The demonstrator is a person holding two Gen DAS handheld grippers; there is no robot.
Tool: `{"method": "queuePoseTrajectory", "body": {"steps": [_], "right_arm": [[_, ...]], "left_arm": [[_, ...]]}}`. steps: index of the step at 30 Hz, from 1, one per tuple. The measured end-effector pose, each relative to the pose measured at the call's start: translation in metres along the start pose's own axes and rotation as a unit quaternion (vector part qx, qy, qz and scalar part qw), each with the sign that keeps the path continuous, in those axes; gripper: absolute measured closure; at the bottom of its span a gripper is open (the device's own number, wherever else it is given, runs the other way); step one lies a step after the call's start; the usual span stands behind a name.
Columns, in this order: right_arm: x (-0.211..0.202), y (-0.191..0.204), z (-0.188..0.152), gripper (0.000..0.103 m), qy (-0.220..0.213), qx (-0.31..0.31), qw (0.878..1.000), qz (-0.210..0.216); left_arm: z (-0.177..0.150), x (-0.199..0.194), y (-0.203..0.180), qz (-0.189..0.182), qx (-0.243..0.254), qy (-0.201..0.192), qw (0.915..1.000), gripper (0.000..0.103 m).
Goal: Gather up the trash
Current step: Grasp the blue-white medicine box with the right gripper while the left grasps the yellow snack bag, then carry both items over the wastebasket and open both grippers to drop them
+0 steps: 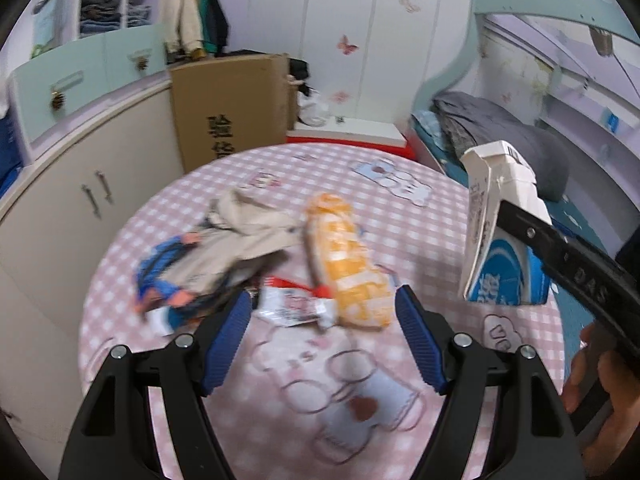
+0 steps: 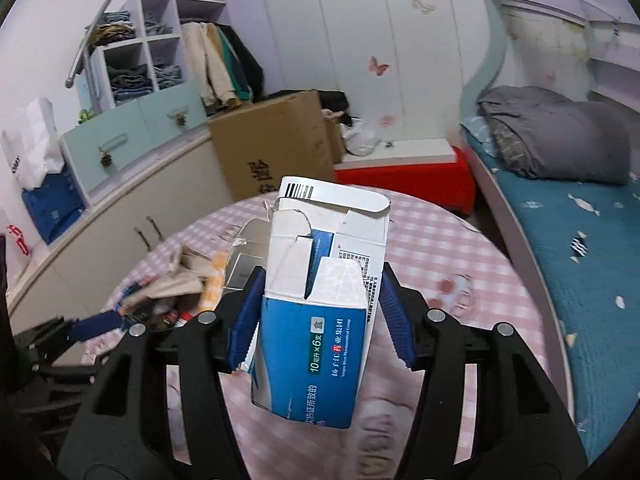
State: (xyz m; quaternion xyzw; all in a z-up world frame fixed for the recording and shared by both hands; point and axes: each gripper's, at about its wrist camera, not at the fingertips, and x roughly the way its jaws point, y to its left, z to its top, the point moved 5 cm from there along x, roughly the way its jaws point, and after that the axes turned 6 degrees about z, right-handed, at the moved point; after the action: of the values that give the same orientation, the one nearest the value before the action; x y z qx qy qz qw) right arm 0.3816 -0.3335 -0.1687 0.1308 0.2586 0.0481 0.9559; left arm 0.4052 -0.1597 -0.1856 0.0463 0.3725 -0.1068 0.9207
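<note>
Tablecloth (image 1: 420, 240): pink and white gingham, printed with pale cartoon bears outlined in brown.
Medicine carton (image 2: 316, 344): blue and white, white lettering, one green label, black barcode on the torn white flap.
Snack wrapper (image 1: 348, 276): orange-yellow with white checks.
Small sachet (image 1: 292, 306): white with red trim.
Crumpled paper (image 1: 244, 236): beige.
Wrapper (image 1: 164, 276) beneath it was blue with orange patches.
Gripper pads (image 1: 230, 338): ribbed blue, on black arms.
Cardboard box (image 1: 232, 108): brown, black characters.
Bedsheet (image 2: 580, 248): teal with small white and dark fish.
Blanket (image 2: 560, 136): grey.
</note>
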Motion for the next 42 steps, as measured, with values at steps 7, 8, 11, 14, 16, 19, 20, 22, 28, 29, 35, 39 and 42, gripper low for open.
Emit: {"method": "queuePoseTrajectory", "body": {"steps": [7, 8, 11, 14, 16, 19, 20, 22, 28, 29, 35, 39, 42], "right_arm": [[0.009, -0.022, -0.010, 0.048, 0.008, 0.013, 1.000, 0.000], [0.014, -0.024, -0.011, 0.048, 0.011, 0.015, 1.000, 0.001], [0.021, -0.026, -0.014, 0.048, 0.016, 0.016, 1.000, 0.003], [0.027, -0.029, -0.018, 0.048, 0.022, 0.016, 1.000, 0.005], [0.029, -0.029, -0.019, 0.048, 0.023, 0.018, 1.000, 0.007], [0.029, -0.030, -0.018, 0.048, 0.021, 0.018, 1.000, 0.007], [0.028, -0.029, -0.017, 0.048, 0.020, 0.017, 1.000, 0.006], [0.024, -0.026, -0.015, 0.048, 0.014, 0.018, 1.000, 0.007], [0.000, -0.002, -0.006, 0.048, -0.007, 0.005, 1.000, 0.019], [-0.004, 0.001, -0.005, 0.048, -0.009, 0.002, 1.000, 0.023], [-0.023, 0.064, 0.000, 0.048, -0.017, -0.032, 0.997, 0.061], [-0.028, 0.126, -0.007, 0.048, -0.010, -0.061, 0.993, 0.102], [-0.028, 0.170, -0.017, 0.048, 0.000, -0.083, 0.988, 0.130]], "left_arm": [[0.020, 0.048, -0.021, 0.007, -0.004, 0.036, 0.9993, 0.030], [0.021, 0.054, -0.023, 0.012, 0.000, 0.042, 0.9990, 0.030], [0.023, 0.074, -0.024, 0.025, 0.000, 0.058, 0.9980, 0.032], [0.024, 0.087, -0.025, 0.028, -0.001, 0.071, 0.9971, 0.047], [0.026, 0.092, -0.025, 0.033, 0.003, 0.073, 0.9968, 0.066], [0.031, 0.086, -0.025, 0.003, -0.015, 0.065, 0.9978, 0.071], [0.032, 0.082, -0.025, -0.007, -0.022, 0.061, 0.9979, 0.071], [0.036, 0.066, -0.026, -0.027, -0.031, 0.040, 0.9984, 0.072], [0.043, 0.009, -0.016, -0.054, -0.055, -0.019, 0.9968, 0.072], [0.043, 0.000, -0.012, -0.053, -0.057, -0.027, 0.9966, 0.072], [0.031, -0.057, 0.034, -0.019, -0.068, -0.067, 0.9952, 0.072], [0.015, -0.088, 0.082, 0.011, -0.087, -0.082, 0.9927, 0.071], [-0.003, -0.107, 0.125, 0.039, -0.107, -0.087, 0.9898, 0.071]]}}
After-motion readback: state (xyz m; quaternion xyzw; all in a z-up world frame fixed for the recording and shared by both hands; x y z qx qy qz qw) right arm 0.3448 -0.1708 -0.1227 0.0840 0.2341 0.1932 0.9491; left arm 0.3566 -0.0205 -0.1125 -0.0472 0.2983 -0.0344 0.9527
